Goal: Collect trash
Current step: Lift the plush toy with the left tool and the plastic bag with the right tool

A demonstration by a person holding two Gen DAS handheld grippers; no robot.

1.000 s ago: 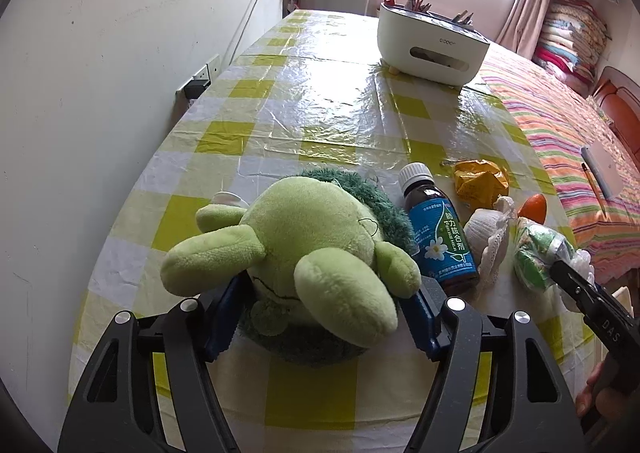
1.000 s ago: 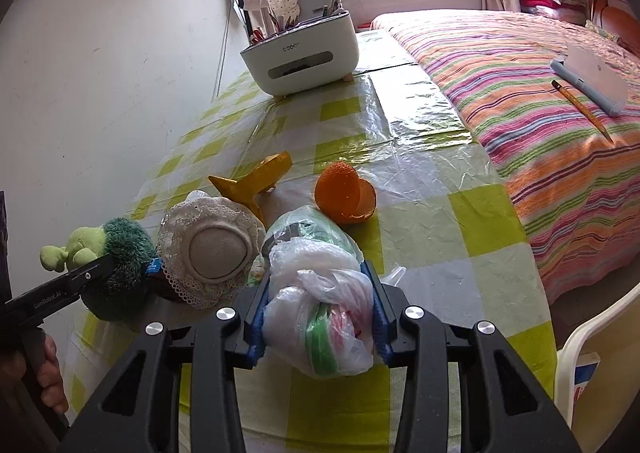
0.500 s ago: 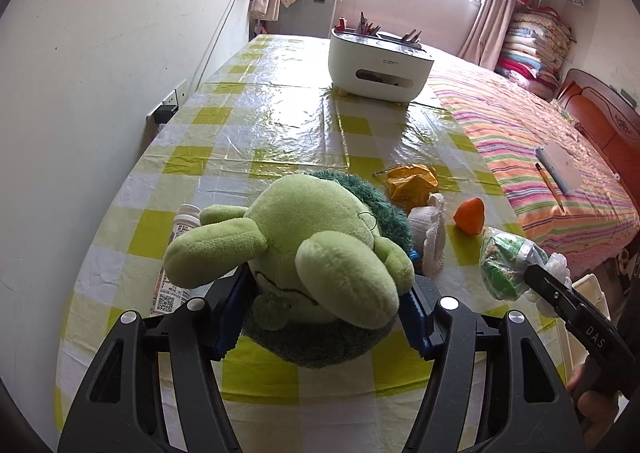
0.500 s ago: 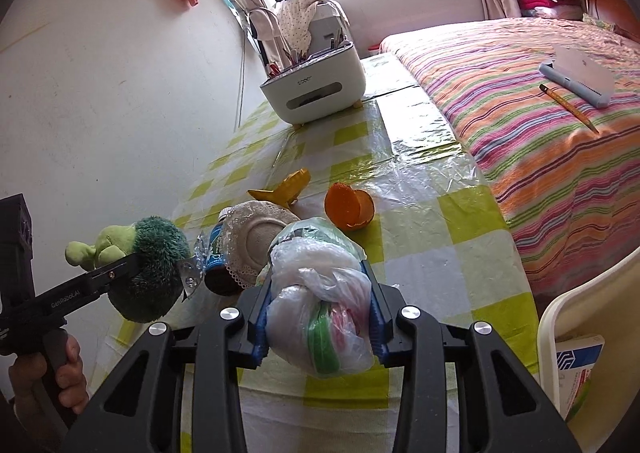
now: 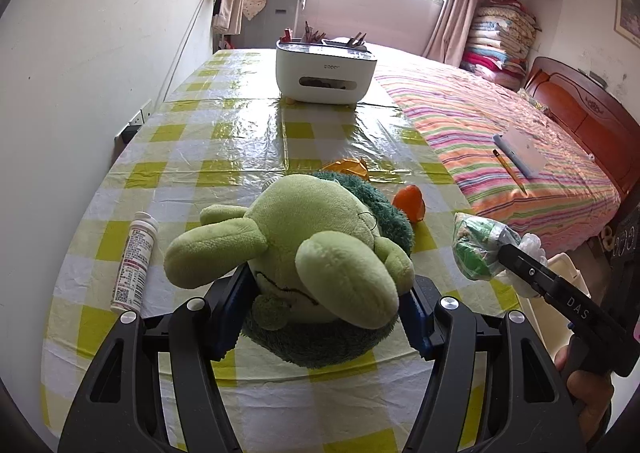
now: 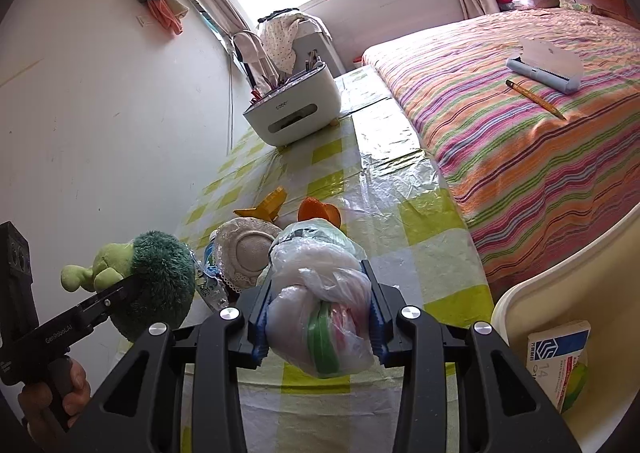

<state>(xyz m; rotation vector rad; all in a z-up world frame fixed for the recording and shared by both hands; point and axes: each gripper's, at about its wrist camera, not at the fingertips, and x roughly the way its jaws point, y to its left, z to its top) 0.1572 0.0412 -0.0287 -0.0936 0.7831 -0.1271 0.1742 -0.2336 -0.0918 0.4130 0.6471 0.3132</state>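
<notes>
Above the checked table [image 5: 224, 141], lifted clear: 1 knotted trash bag [image 6: 320, 317] clamped in the right gripper [image 6: 316, 323], jaws narrowed onto it; 1 green plush toy [image 5: 312, 253] squeezed in the left gripper [image 5: 324, 313], jaws fairly wide. Judged about halfway; no bin seen. Left on the table: 1 white tube [image 5: 134, 261], 1 orange peel [image 6: 318, 211], 1 yellow wrapper [image 6: 266, 207], 1 lace-edged pad [image 6: 246, 251], 1 bottle [image 6: 210, 277].

The left gripper [image 5: 322, 309] fills the lower frame of its own view, pads pressed on a plush toy [image 5: 304, 253]. The right gripper [image 6: 316, 317] sits low centre in its view, clamped on a plastic bag [image 6: 320, 313]. A hand [image 6: 52, 401] grips a handle at lower left.
</notes>
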